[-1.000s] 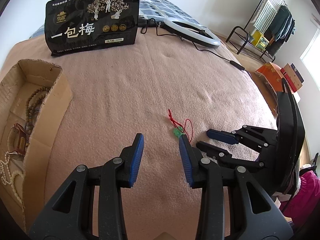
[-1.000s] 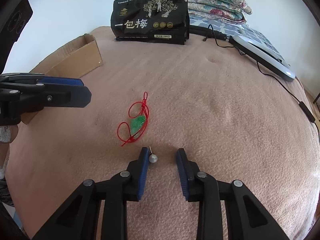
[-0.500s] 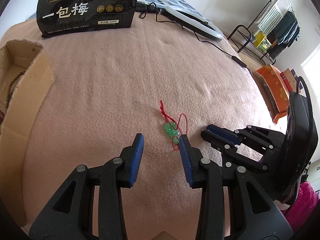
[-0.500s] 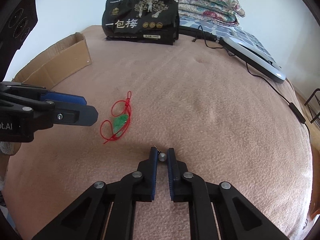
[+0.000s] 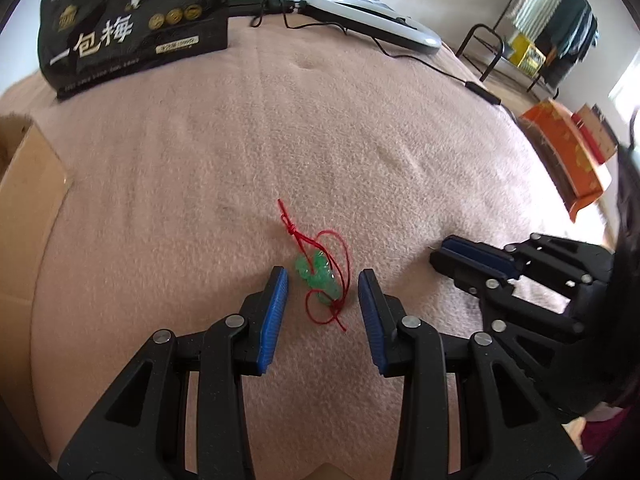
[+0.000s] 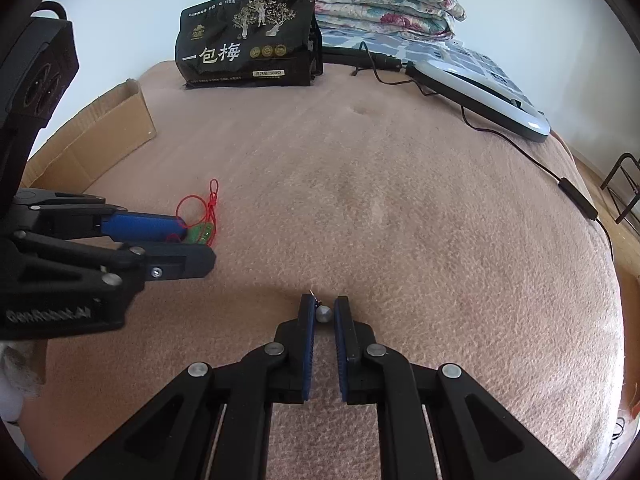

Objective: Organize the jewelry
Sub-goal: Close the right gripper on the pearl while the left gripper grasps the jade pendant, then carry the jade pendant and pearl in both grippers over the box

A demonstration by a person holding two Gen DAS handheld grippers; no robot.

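A: Starting at the left, what lies there?

B: A cardboard box [image 6: 100,136] sits at the left edge of the bed [image 6: 400,220], on its pink blanket. Far behind stands a black snack bag [image 6: 248,40].

A: And the left gripper [image 5: 322,280]?

B: Its fingers [image 5: 276,312] are spread apart, released, set down either side of a green pendant [image 5: 318,274] on a red cord [image 5: 340,248]. The pendant lies on the blanket between the blue pads, touching neither as far as the left wrist view shows.

A: Further right?

B: The right gripper [image 6: 323,314] has its fingers [image 6: 307,332] clenched on a small silver bead earring [image 6: 323,313], its thin post poking out on the far side, low over the blanket. It sits just right of the pendant, apart from it.

A: Beyond that?

B: A ring light [image 6: 480,92] with its black cable [image 6: 520,152] lies at the far right, near folded quilts [image 6: 380,4].
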